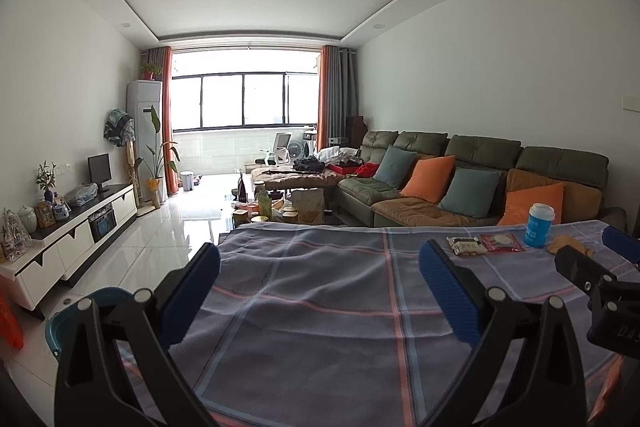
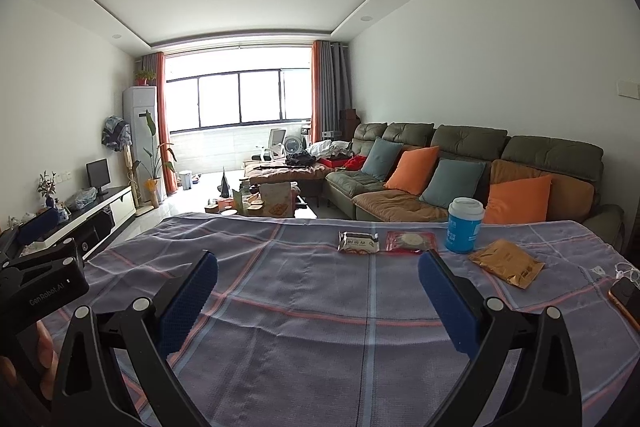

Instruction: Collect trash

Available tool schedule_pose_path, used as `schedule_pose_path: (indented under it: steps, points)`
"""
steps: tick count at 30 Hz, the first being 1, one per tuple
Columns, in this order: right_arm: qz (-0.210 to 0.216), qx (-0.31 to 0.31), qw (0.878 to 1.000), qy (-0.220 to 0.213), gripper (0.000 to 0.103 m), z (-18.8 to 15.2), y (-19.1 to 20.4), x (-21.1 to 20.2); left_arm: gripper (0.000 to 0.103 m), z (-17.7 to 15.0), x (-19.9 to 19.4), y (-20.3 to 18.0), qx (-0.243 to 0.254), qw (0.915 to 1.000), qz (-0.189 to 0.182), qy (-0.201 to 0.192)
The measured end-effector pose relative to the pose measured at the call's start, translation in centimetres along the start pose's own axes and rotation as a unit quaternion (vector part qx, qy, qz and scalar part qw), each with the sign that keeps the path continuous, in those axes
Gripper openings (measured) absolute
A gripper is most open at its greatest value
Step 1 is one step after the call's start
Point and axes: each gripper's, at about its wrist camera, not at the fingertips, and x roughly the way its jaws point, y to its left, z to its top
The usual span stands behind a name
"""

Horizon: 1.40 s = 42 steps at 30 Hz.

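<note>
Right wrist view showed the right claw [image 2: 318,301] spread wide apart, holding nothing, above the plaid-covered tabletop [image 2: 304,355]. Ahead of it, a little right, lay the trash in a row: a grey snack wrapper [image 2: 358,242], touching or just beside a red packet [image 2: 410,241], then an upright blue cup [image 2: 464,225], and nearer the claw's right finger a crumpled golden bag [image 2: 507,262]. A phone [image 2: 626,301] lay at the far right edge.

Left wrist view had the left claw [image 1: 320,301] equally wide apart and empty, with the wrapper [image 1: 464,245], packet [image 1: 502,242] and cup [image 1: 540,225] ahead to its right.
</note>
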Motion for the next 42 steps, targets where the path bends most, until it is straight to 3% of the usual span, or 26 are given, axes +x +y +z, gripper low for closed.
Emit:
schedule_pose_path:
  steps: [42]
  points:
    - [-0.003, -0.001, 1.0, 0.001, 0.1, -0.09, -0.33, -0.15, 0.1, 0.15, 0.2, -0.48, -0.004, 1.0, 0.002, -0.002]
